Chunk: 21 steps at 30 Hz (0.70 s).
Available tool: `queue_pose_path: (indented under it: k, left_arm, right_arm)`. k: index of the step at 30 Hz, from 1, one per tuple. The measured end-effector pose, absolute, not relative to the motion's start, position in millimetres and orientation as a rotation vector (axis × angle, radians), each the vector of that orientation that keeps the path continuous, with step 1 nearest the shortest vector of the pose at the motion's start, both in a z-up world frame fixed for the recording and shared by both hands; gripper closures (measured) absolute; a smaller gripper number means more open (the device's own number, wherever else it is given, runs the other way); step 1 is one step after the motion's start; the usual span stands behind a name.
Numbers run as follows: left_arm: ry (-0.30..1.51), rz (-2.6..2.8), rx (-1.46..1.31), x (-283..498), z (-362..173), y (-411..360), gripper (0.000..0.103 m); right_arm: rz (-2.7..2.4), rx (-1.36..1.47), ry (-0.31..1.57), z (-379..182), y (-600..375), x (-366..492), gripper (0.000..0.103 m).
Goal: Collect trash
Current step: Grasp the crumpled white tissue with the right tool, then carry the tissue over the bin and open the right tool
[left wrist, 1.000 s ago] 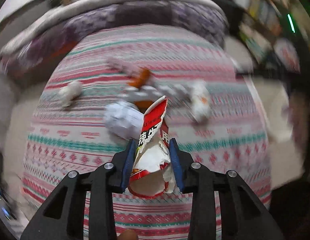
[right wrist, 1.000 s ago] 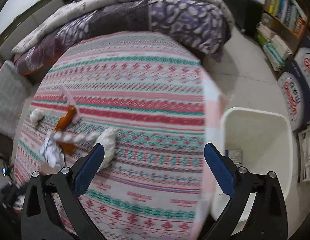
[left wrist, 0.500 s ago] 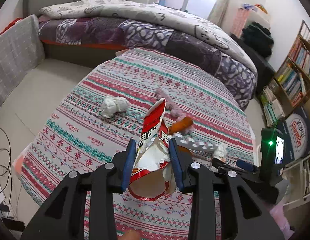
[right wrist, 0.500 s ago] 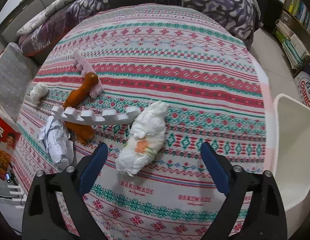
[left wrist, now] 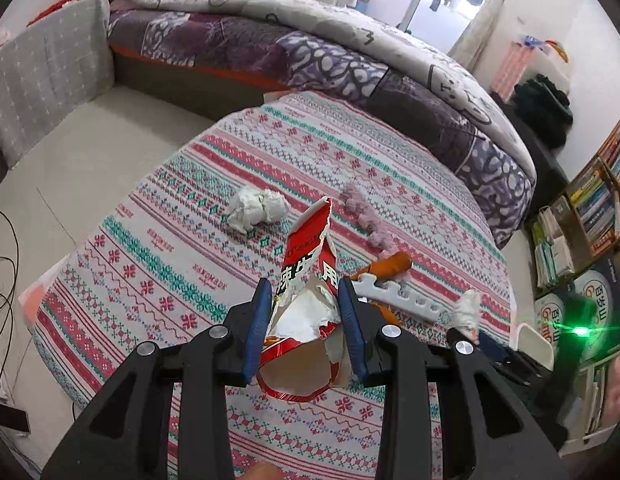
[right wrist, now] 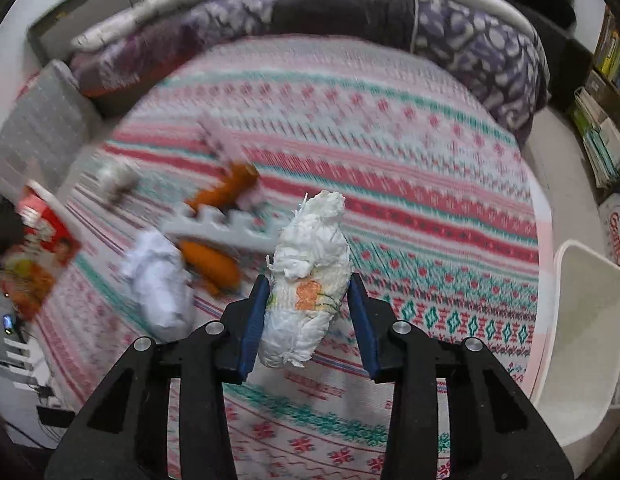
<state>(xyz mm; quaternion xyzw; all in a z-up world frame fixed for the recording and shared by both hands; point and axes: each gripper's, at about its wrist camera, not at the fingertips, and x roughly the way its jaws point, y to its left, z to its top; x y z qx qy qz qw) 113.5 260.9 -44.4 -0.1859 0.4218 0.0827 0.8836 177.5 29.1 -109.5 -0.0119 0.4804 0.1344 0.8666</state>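
White crumpled tissue wad [right wrist: 306, 280], printed with a small orange motif, sits between the blue pads of the right gripper [right wrist: 308, 316], jaws closing in on it; left pad against its side, right pad just touching or a hair off, hard to tell. Probably taken lengthwise so the soft bulk fills the gap and does not slip. Red-and-white torn snack bag [left wrist: 306, 300] clamped in the left gripper [left wrist: 306, 320], mouth hanging down toward the camera, pinched across the crumpled middle, likely the stiffest part. Both pieces over the striped patterned blanket [right wrist: 409, 168]. Left on the blanket: another white paper ball [left wrist: 256, 208], a pink fluffy strip [left wrist: 365, 216], an orange carrot-like toy [left wrist: 393, 264] under a white notched foam strip [left wrist: 397, 300]. White bin [right wrist: 585, 320] stands off the blanket's right edge, near the right gripper, seemingly placed for a short carry. Purple quilt [left wrist: 329, 60] heaped beyond.
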Motion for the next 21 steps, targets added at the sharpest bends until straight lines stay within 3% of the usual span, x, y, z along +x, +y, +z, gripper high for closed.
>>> queue_pose_path:
  k: [9, 21]
  left_arm:
    - [0.800, 0.223, -0.291, 113.7, -32.8, 237.0, 0.068]
    - [0.755, 0.263, -0.208, 121.8, -32.9, 196.9, 0.068]
  right_arm:
    - [0.245, 0.042, 0.807, -66.7, 13.5, 166.1, 0.065]
    - [0.174, 0.043, 0.711, -52.6, -12.4, 159.3, 0.064]
